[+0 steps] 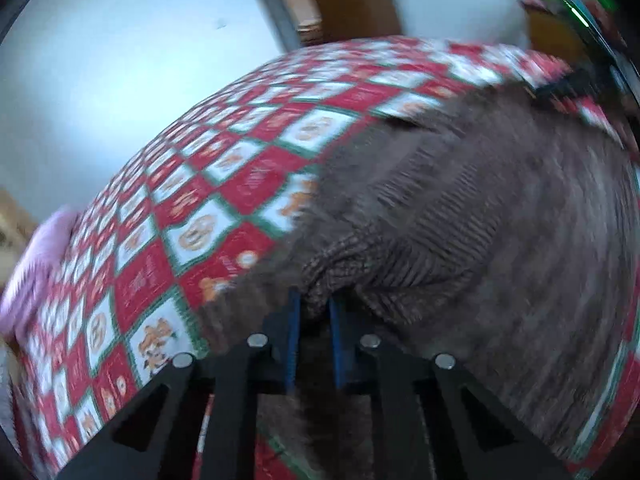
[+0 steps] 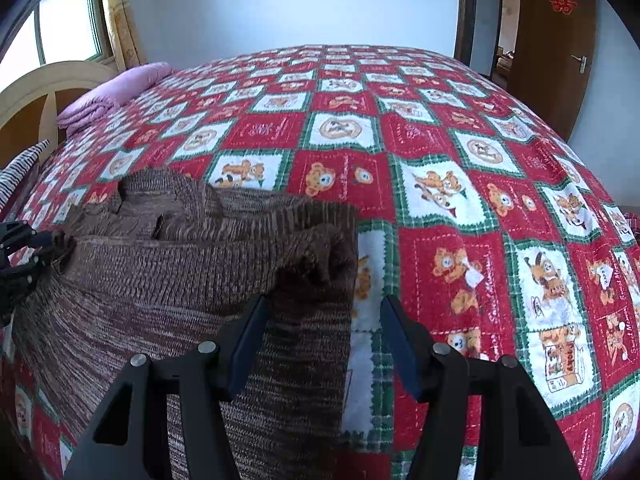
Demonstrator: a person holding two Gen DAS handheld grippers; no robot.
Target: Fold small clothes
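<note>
A brown knitted sweater lies on a bed with a red, white and green checked cover. In the left wrist view my left gripper is shut on a bunched edge of the sweater, and the view is blurred by motion. In the right wrist view my right gripper is open, with its fingers astride the sweater's right edge, holding nothing. The left gripper also shows at the far left of the right wrist view, at the sweater's left side.
A folded pink blanket lies at the bed's far left by a wooden headboard. A striped cloth sits at the left edge. A brown door stands at the back right.
</note>
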